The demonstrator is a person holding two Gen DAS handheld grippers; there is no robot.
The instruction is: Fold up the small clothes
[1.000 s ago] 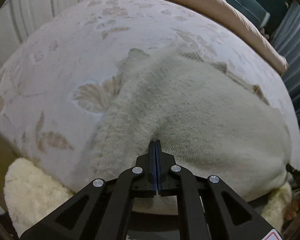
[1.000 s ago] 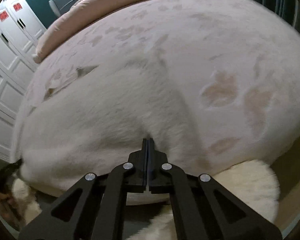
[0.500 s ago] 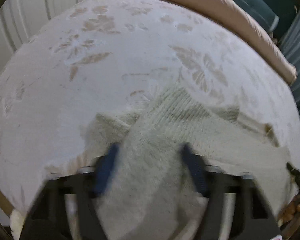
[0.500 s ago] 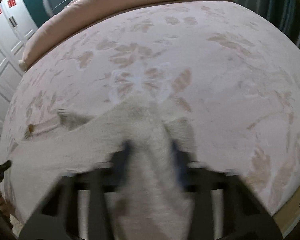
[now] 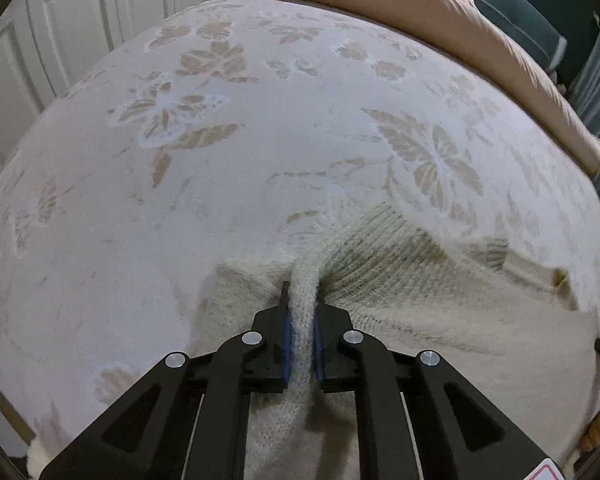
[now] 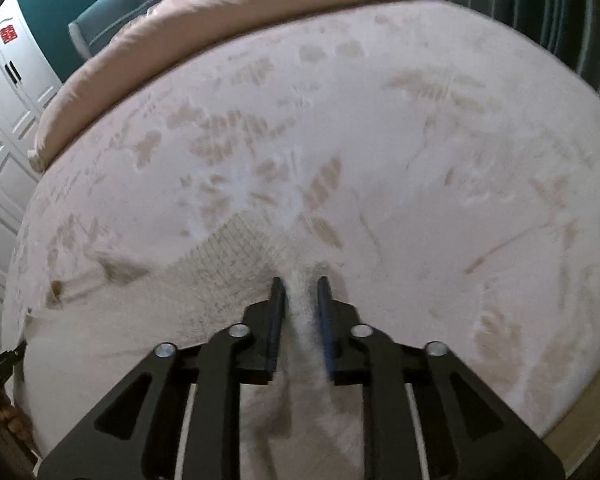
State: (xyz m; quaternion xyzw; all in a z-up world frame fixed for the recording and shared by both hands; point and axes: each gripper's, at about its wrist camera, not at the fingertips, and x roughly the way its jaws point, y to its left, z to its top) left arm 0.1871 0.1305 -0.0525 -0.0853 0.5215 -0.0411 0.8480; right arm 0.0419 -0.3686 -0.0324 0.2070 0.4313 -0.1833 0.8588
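Left wrist: sweater (image 5: pixel 400 280) ribbing sharp, right wrist blurred

left gripper (image 5: pixel 301 300) clamped on knit, right gripper (image 6: pixel 300 292) likewise

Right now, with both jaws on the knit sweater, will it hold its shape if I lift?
Probably not: the sweater bunches into a soft ridge inside the left gripper and right gripper, so it should sag between them. Its fuzzy knit likely grips rather than slips.

Left gripper (image 5: pixel 301 304) pinches a bunched ridge of the cream knit sweater (image 5: pixel 400 280); sweater lies on the floral bedspread (image 5: pixel 228 184), ribbed hem fanning right of the gripper, tan duvet (image 5: pixel 440 20) beyond.
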